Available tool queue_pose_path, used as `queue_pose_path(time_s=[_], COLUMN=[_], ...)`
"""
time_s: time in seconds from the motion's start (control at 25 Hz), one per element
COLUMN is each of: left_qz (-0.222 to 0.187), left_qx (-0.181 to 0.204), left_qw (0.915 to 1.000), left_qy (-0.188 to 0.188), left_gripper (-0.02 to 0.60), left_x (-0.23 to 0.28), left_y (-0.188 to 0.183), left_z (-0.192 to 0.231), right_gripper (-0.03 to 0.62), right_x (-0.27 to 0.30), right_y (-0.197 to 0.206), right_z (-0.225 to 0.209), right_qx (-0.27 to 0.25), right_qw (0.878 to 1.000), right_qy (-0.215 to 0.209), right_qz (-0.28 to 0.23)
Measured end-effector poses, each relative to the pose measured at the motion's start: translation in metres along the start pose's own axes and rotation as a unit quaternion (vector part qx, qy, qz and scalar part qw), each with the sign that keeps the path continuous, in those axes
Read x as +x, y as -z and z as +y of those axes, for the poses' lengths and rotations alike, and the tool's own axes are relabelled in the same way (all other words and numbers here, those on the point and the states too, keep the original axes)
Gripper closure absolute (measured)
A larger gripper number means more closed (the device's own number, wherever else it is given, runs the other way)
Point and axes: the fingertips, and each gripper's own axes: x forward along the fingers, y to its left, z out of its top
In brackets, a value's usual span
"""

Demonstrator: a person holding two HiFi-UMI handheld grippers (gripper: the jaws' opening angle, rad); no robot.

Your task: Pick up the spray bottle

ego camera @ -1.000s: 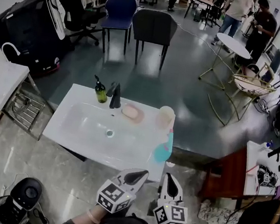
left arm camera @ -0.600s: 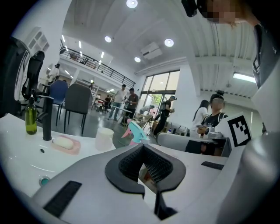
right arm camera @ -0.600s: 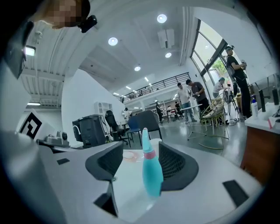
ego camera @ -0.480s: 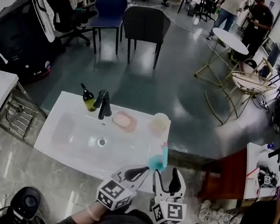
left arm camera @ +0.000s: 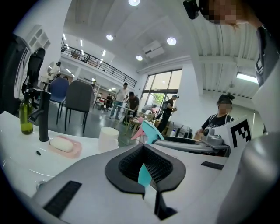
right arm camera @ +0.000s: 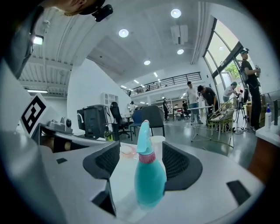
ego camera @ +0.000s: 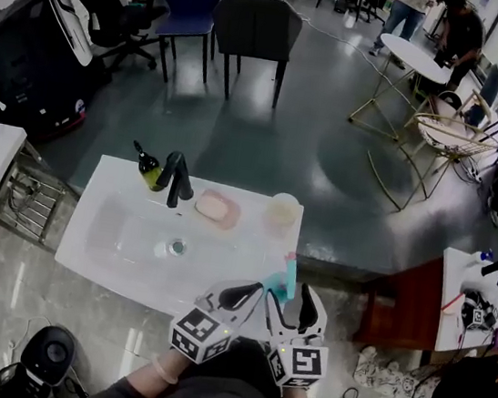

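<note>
The teal spray bottle [ego camera: 285,281] with a pink collar stands upright at the near right corner of the white sink counter [ego camera: 122,249]. My right gripper [ego camera: 289,295] is level with it, and its jaws are opening. In the right gripper view the spray bottle [right arm camera: 149,179] stands between the two pads, with a gap on its left side. My left gripper [ego camera: 250,293] hovers just left of the bottle with its jaws together and nothing in them. In the left gripper view the bottle's nozzle [left arm camera: 148,131] shows past the left gripper [left arm camera: 146,173].
On the counter's far edge stand a green bottle [ego camera: 146,167], a black faucet [ego camera: 176,179], a pink soap dish [ego camera: 216,207] and a pale cup [ego camera: 282,211]. A brown cabinet [ego camera: 399,307] stands to the right. Chairs [ego camera: 255,24] and people are further back.
Both grippers moved forward to the counter's near right corner. The right gripper's jaws went from shut to wide apart and now stand on either side of the spray bottle.
</note>
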Motion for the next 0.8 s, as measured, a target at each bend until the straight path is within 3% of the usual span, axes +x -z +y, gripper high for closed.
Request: queue_pose_path(time_s=[0.44,0.8], left_qz=[0.001,0.007], left_qx=[-0.041,-0.048], left_qw=[0.9973,0.9954], left_qy=[-0.061,-0.083], left_gripper=[0.575,0.575], left_x=[0.007,0.015], left_y=[-0.001,0.001], left_z=[0.024,0.03], right_gripper=[0.333,0.335], right_x=[0.027,0.038], right_y=[0.017,0.029], right_z=[-0.004,-0.007], right_qx=[-0.012,-0.021], right_qw=[0.997,0.994], right_qy=[-0.051,-0.08], right_qz=[0.053,0.075])
